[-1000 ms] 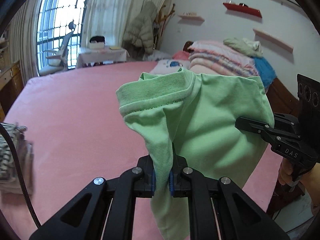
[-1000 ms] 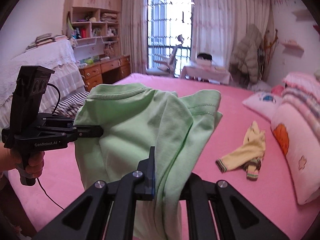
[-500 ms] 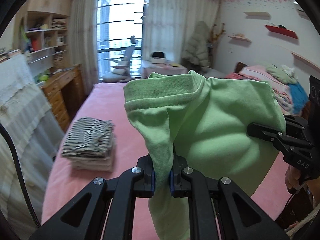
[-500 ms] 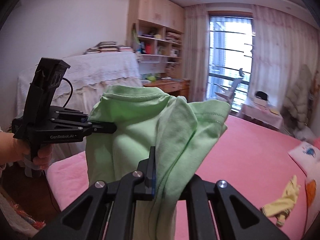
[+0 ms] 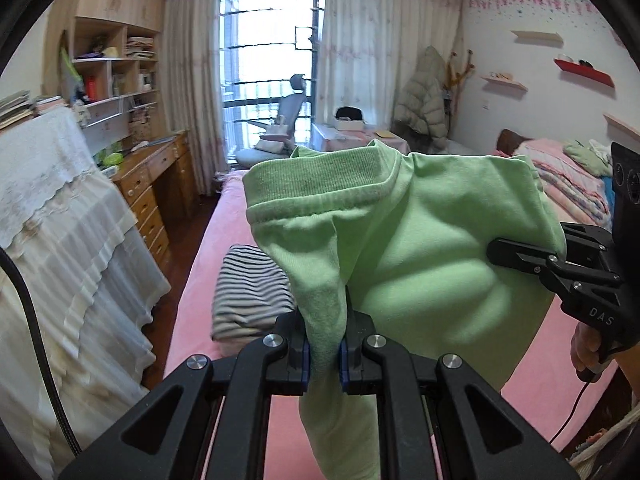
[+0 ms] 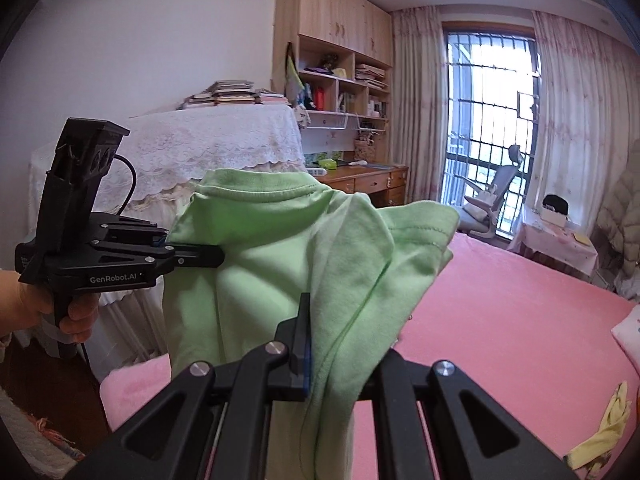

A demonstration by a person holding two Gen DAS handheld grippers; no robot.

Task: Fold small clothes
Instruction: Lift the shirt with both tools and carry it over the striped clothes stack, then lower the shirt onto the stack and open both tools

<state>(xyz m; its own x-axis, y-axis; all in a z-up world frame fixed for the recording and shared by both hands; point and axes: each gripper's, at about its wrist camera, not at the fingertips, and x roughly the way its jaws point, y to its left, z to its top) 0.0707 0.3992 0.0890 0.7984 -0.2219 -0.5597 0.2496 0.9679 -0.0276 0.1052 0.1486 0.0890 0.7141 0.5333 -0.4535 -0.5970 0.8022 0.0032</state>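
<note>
- My left gripper (image 5: 322, 354) is clamped on a fold of the light green cotton garment (image 5: 420, 264), held in the air above the pink bed cover (image 5: 200, 292).
- My right gripper (image 6: 320, 354) pinches the same garment's other side; its right finger is buried in cloth.
- On the bed, far left, I see a folded black-and-white striped garment stack (image 5: 248, 292).
- A small yellow garment (image 6: 600, 436) lies near right.
</note>
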